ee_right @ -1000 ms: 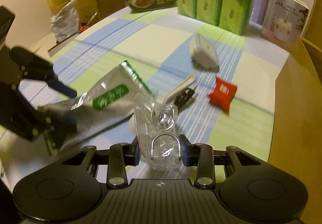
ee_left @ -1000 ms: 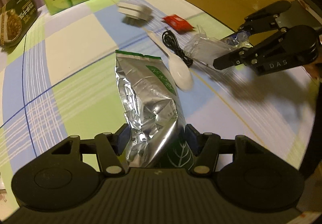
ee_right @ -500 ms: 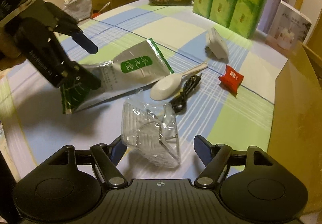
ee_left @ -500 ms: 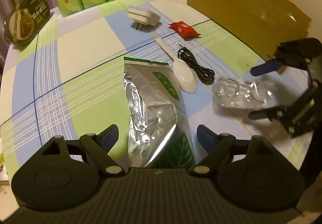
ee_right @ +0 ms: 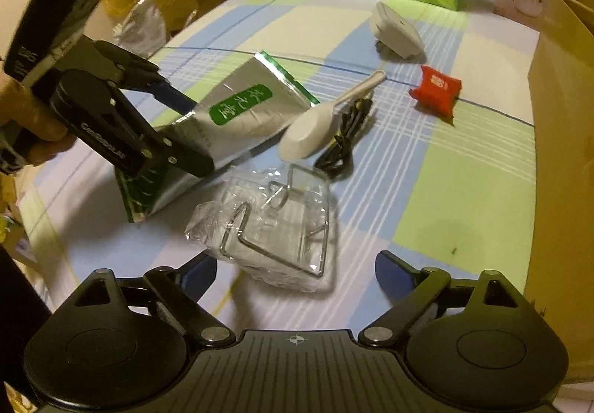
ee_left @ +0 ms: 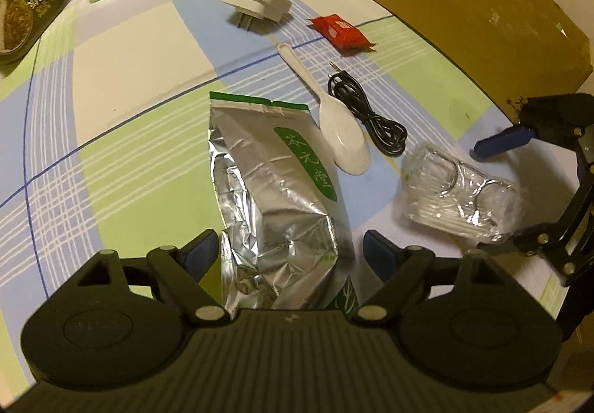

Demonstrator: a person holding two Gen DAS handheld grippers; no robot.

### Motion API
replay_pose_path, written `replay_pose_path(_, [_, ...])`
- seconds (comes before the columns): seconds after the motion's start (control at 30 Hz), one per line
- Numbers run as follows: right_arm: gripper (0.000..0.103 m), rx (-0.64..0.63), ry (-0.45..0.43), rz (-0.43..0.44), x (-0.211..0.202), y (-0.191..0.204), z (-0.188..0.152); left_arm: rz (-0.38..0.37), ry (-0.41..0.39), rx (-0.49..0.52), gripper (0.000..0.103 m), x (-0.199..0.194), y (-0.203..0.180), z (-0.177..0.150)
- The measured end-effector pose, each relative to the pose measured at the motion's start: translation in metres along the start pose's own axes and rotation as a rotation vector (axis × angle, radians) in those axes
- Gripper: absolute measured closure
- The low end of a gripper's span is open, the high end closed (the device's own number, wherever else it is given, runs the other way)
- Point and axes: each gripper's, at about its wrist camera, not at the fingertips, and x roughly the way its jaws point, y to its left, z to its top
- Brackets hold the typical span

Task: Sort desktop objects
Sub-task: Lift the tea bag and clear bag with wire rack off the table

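While both claws are hovering over the checked tablecloth (ee_left: 122, 86), nothing is gripped. Left claw (ee_left: 289, 253) is standing apart, pads flanking the near end of the foil pouch (ee_left: 274, 190) without pressing it. Right claw (ee_right: 295, 270) is opening, the clear plastic pack with wire hooks (ee_right: 274, 227) lying just ahead of the gap, no pad on it.

Pouch is lying flat, near end under my left claw, far sealed end toward the white spoon (ee_left: 334, 123), which is touching its edge. Black cable (ee_left: 367, 120) is coiled just beside the spoon; the clear pack is sitting near the cable's end, close to the cardboard box (ee_left: 464, 8). Red packet (ee_left: 339, 30) and white plug adapter (ee_left: 256, 3) are farther off.

Handling, my guess:
- Pouch: light, crinkly, slick foil. I'm expecting it to sag; taking it by the flat sealed edge is safest.
- Clear pack: light, slippery wrap, stiff wire inside. Clamping across the wire part, not loose film.
- Spoon: rigid, possibly brittle; gripping mid-handle.
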Motion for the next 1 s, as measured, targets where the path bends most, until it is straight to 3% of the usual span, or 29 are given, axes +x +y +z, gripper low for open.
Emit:
replay_pose_path(0.17, [0.006, 0.031, 0.0, 0.071, 0.0, 0.003, 0.001, -0.011, 0.005, 0.014, 0.021, 0.0, 0.0, -0.001])
replay_pose_path(0.53, [0.007, 0.096, -0.039, 0.008, 0.019, 0.012, 0.007, 0.0, 0.012, 0.011, 0.021, -0.001, 0.005, -0.005])
replay_pose_path(0.6, [0.011, 0.089, -0.045, -0.015, 0.021, 0.012, 0.008, 0.001, 0.01, 0.014, 0.021, -0.002, 0.004, -0.005])
replay_pose_path(0.77, [0.041, 0.07, -0.051, -0.04, 0.019, 0.011, 0.01, 0.0, 0.01, 0.024, 0.021, -0.001, 0.002, -0.003])
replay_pose_path(1.0, [0.044, -0.007, -0.069, -0.115, 0.012, 0.013, 0.011, 0.012, 0.0, 0.012, 0.021, 0.002, 0.003, 0.004])
